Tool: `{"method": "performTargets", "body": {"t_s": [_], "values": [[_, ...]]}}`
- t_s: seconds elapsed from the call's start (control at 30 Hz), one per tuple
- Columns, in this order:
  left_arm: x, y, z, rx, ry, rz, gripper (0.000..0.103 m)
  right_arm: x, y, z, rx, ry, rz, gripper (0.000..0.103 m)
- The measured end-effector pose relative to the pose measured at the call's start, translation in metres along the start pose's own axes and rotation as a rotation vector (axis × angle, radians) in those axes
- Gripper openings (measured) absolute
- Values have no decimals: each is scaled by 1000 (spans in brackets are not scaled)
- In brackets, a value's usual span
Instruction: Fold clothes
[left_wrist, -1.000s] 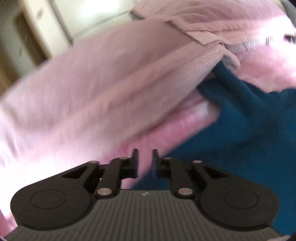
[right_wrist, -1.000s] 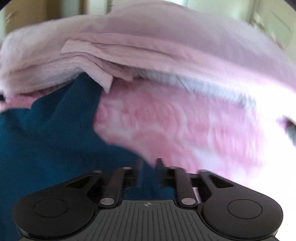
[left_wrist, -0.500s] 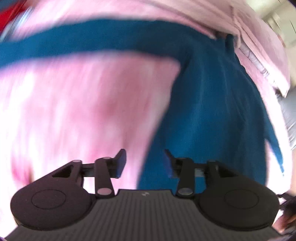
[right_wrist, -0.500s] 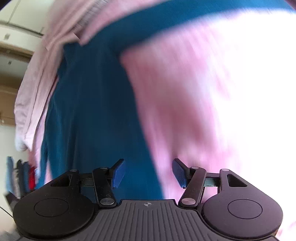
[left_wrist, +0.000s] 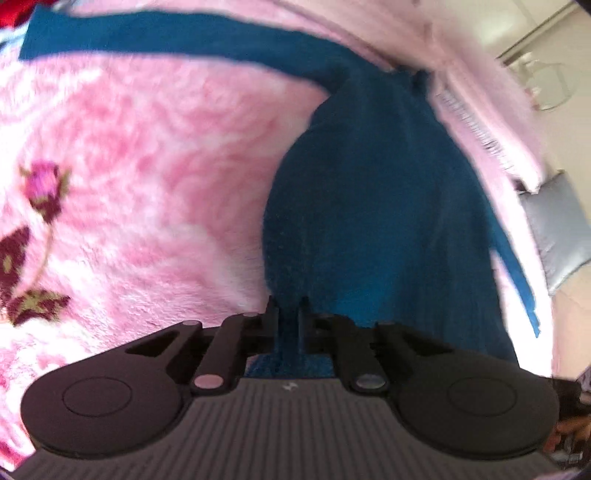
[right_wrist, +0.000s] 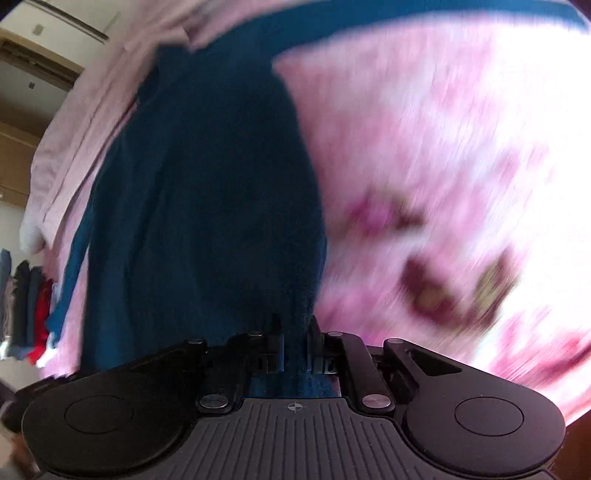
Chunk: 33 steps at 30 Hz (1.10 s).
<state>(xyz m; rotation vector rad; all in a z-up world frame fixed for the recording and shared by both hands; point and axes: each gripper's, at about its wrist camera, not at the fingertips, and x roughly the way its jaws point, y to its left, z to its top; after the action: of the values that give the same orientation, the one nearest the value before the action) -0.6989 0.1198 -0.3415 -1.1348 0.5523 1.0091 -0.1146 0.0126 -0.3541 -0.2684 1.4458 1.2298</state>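
A pink fleecy blanket with a rose print lay spread out. A grey cushion sat at the edge. Clothes hung by the wall.

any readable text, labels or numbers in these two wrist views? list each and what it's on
None: no words or numbers can be read.
The left gripper body carries only a small pale mark, a symbol, not text.
The right gripper body has a small crosshair symbol.
The teal garment and the pink floral blanket show no label.
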Motion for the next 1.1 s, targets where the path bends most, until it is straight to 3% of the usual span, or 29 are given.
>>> {"method": "performTargets", "body": {"t_s": [0.13, 0.27, 0.33, 0.37, 0.4, 0.5, 0.53, 0.6, 0.7, 0.77, 0.8, 0.93, 1.03, 1.1], "values": [[5, -7, -27, 35, 52, 47, 5, -24, -4, 19, -29, -62, -42, 8], [17, -11, -38, 56, 63, 133, 15, 3, -12, -2, -27, 39, -150, 11], [9, -19, -31, 100, 60, 169, 18, 2, -2, 0, -52, 15, -181, 22], [3, -22, -25, 120, 42, 188, 14, -1, 4, 4, -51, 11, -213, 37], [-4, -25, -20, 140, 18, 209, 14, -5, 9, 7, -57, -14, -252, 42], [-13, -38, 3, 212, -62, 215, 15, -22, 35, 23, -160, -181, -317, 42], [-6, -44, 3, 236, -54, 210, 15, -25, 43, 28, -194, -230, -330, 42], [14, -55, 0, 279, -12, 198, 15, -16, 53, 36, -253, -271, -300, 42], [44, -73, -6, 345, 51, 179, 15, 11, 50, 28, -259, -238, -248, 42], [63, -85, -10, 389, 93, 166, 15, 28, 41, 12, -231, -152, -262, 42], [63, -89, -16, 399, 89, 176, 15, 25, 36, 4, -228, -154, -248, 42], [54, -93, -20, 293, 154, 190, 15, -4, 0, -3, -112, -122, -187, 42], [53, -96, -8, 205, 161, 202, 15, -38, -54, 36, 127, -253, -143, 42], [56, -100, 4, 139, 131, 198, 15, -54, -96, 67, 301, -386, -98, 42]]}}
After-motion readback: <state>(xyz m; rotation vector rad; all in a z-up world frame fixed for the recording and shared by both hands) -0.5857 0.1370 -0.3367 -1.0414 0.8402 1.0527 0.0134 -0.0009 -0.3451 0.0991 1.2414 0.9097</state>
